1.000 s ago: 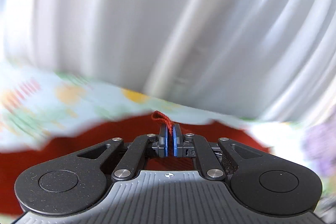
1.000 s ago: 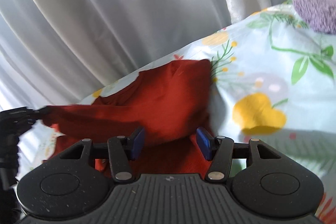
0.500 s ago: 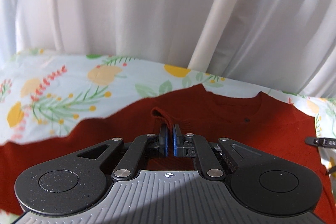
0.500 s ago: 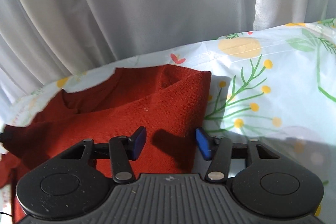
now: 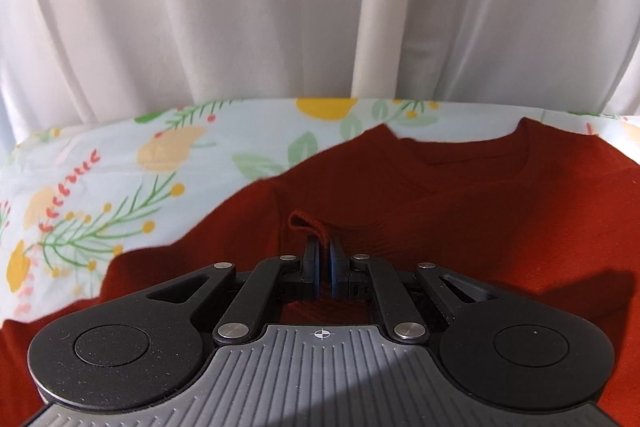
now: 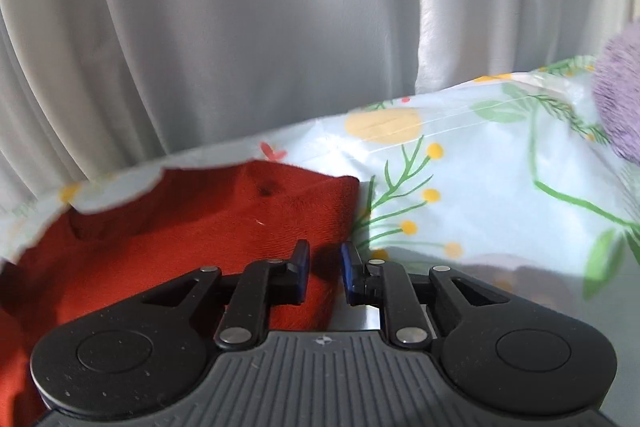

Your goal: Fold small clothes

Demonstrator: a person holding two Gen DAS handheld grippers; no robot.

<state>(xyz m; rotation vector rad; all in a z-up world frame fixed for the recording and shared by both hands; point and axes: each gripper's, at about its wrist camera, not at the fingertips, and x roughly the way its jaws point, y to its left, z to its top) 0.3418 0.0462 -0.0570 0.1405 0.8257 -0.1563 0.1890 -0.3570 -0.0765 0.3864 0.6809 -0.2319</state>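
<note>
A fold of the red garment (image 5: 460,211) is being pinched by the closed left tool (image 5: 323,259) near the floral surface's (image 5: 120,171) far edge. The right tool (image 6: 325,259) is being held part-open astride the garment's right edge, collar lying leftward.

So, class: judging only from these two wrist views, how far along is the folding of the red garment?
Early. Done: the red garment lies spread on the floral sheet, neckline showing. In hand: the left gripper is shut on a pinched fold of its fabric, while the right gripper is open at the garment's right edge. Left: no finished fold is visible, so essentially all the folding.
</note>
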